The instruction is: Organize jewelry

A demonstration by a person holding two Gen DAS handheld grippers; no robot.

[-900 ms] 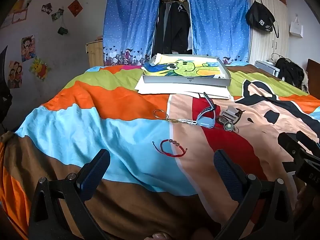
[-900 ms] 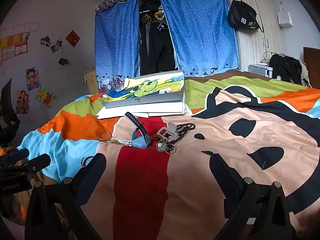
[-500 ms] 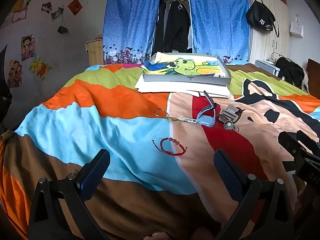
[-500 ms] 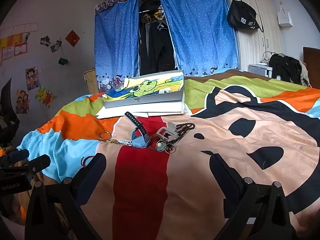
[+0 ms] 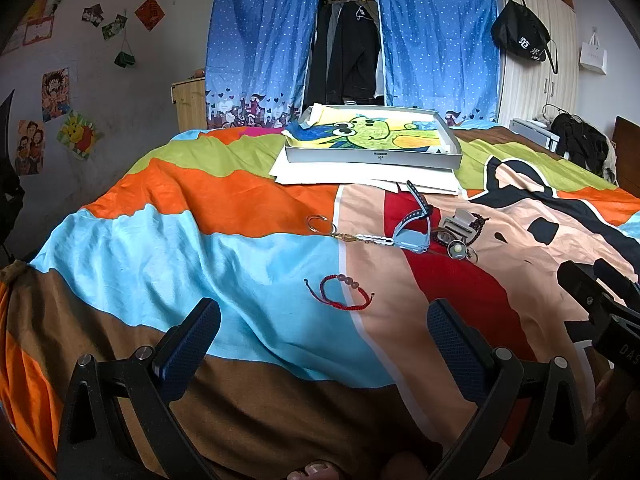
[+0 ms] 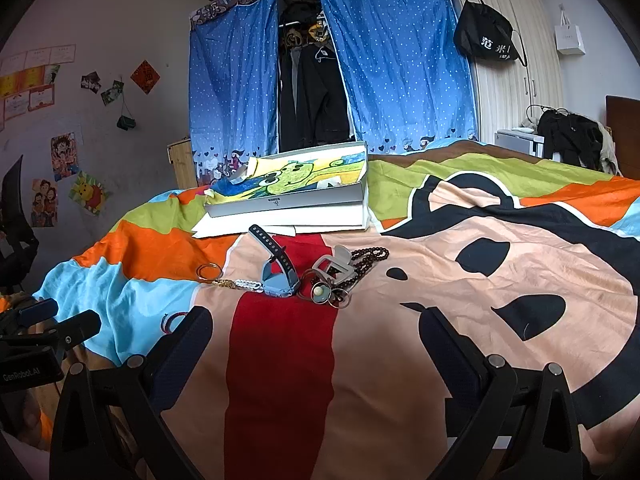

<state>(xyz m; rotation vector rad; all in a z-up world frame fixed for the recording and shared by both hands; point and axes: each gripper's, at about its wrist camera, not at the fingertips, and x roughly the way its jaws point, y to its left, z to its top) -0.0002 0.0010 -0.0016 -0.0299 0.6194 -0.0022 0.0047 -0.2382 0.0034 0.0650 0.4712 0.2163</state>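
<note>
Red cord bracelet lies flat, apart from heaped watch and beads.

From my right wrist view I read "GenRobot.AI" on the left gripper's body at near left. The black bag hanging far right carries white characters, "范米". My left view shows only "DAS" on the right gripper's body.

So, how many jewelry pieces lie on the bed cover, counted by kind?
Red cord bracelet: 1
Grey-blue watch: 1
Key chain with ring: 1
Dark bead string: 1
Small pieces in the cluster beside the watch: cannot count, they overlap
Total that can be told apart: 4
</note>
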